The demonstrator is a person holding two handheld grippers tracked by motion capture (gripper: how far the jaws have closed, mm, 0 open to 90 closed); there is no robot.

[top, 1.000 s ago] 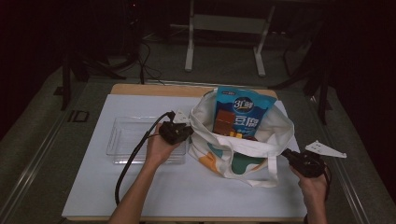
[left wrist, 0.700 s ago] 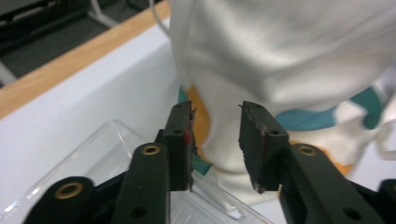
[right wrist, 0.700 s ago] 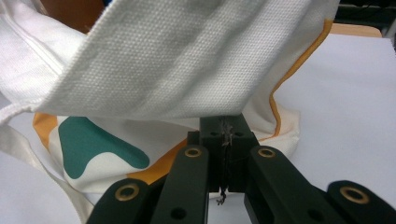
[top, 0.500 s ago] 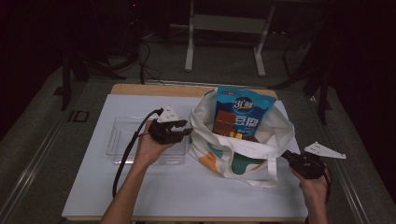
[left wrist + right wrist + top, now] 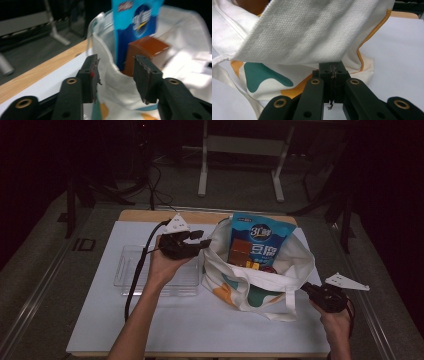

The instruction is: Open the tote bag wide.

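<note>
Your left gripper hangs at nine o'clock of the tote bag, jaws just parted, empty, the bag's rim beyond them. Your right gripper, at four o'clock, stays clamped on the bag's strap; a blue packet stands inside.

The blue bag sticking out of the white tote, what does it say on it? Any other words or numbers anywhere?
"3" followed by one blurred character, in the round dark badge near the top of the blue snack bag.
"豆腐" in big white characters across the bag's middle, as best it reads.
Small red label at the bag's top edge: too blurred to read.
Brown box in the tote bag: no lettering that can be made out.
</note>
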